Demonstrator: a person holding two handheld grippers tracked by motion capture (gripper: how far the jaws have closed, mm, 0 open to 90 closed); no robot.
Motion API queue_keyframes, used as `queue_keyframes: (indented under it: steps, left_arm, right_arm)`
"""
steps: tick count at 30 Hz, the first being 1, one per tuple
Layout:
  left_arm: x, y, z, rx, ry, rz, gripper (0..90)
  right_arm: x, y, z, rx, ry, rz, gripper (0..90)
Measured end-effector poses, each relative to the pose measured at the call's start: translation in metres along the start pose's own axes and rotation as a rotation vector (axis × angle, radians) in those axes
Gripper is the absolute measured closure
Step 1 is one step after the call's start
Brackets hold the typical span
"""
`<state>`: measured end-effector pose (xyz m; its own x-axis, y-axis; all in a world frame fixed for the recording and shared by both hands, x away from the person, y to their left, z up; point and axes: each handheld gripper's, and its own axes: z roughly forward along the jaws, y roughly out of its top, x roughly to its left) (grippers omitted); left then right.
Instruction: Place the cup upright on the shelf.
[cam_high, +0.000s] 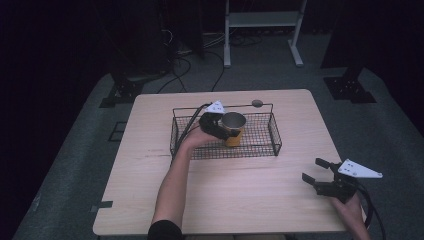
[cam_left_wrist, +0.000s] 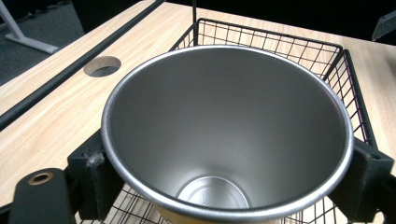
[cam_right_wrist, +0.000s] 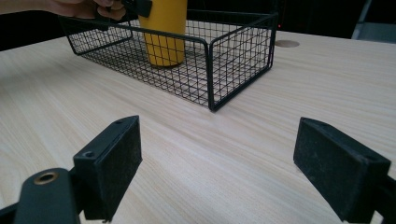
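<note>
Table (cam_high: 225, 200), one basket (cam_high: 272, 131), one cup (cam_high: 233, 121)

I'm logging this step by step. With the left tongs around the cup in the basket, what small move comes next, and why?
Probably open the left tongs and let go: the yellow cup seems to stand upright on the floor of the wire basket. The right tongs wait open over the table.

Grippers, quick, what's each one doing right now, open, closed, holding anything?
Left gripper: shut on the yellow cup, which stands in the wire basket.
Right gripper: open, holding nothing, above the table.
</note>
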<state>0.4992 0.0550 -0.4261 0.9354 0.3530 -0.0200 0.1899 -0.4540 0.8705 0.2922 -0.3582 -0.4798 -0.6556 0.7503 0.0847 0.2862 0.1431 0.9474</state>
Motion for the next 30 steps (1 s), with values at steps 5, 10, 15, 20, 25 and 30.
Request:
queue_keyframes:
  steps: [5,10,15,20,25,30]
  left_arm:
    - [0.0004,0.0006,-0.0022,-0.007,0.005,0.002,11.0]
    - [0.0003,0.0004,-0.0029,-0.015,0.005,0.001,9.7]
    - [0.0002,0.0009,-0.0037,-0.020,0.010,-0.003,7.3]
    - [-0.0004,0.0021,-0.0045,-0.028,0.013,0.004,5.3]
    - [-0.0015,0.0023,-0.0036,-0.022,0.020,0.015,3.3]
    - [-0.0020,0.0043,-0.0052,-0.038,0.031,0.024,2.8]
  right_arm:
    - [0.0001,0.0000,0.0000,0.001,0.000,0.000,14.2]
    - [0.0002,0.0000,0.0000,0.001,0.000,-0.001,14.2]
    - [0.0002,0.0000,0.0001,0.001,-0.001,-0.001,14.2]
    - [0.0003,0.0000,0.0001,0.002,-0.001,-0.002,14.2]
    - [0.0004,0.0000,0.0001,0.002,0.000,-0.003,14.2]
    - [0.0005,0.0000,0.0002,0.002,0.000,-0.003,14.2]
